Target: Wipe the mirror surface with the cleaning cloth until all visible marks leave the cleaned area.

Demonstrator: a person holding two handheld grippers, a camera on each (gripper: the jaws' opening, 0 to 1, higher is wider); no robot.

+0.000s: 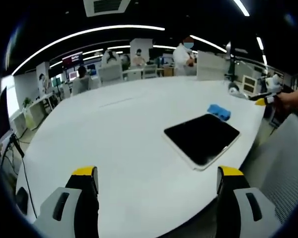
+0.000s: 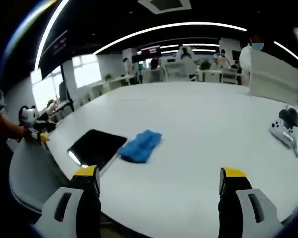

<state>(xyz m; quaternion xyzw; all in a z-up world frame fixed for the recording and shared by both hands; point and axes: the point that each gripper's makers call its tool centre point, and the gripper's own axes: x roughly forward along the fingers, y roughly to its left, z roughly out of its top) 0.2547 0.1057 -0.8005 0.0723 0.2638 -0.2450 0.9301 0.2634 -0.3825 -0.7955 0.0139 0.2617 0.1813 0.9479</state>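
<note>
Left gripper view is showing the left gripper [image 1: 156,181] hanging above the near edge of the white table [image 1: 114,129], its jaws standing wide apart with nothing between them and touching nothing. The mirror [image 1: 202,138] is lying flat on the table toward the right edge, dark and reflective, and the blue cloth [image 1: 219,111] is sitting just beyond its far corner, touching or nearly touching it. At the far right, the right gripper [image 1: 262,99] is coming into view in a person's hand, well apart from the cloth.

Right gripper view is showing the right gripper [image 2: 159,181] also hovering off the table edge, jaws spread fully and empty. Here the cloth [image 2: 140,146] is lying bunched beside the mirror [image 2: 96,146], ahead and a little left of the jaws.

Judging by this, wiping is not yet starting: the step in hand is the approach to the cloth. The next move is calling for one gripper to reach in, drop over the cloth's bunched top and close on it, then carry it onto the mirror.
</note>
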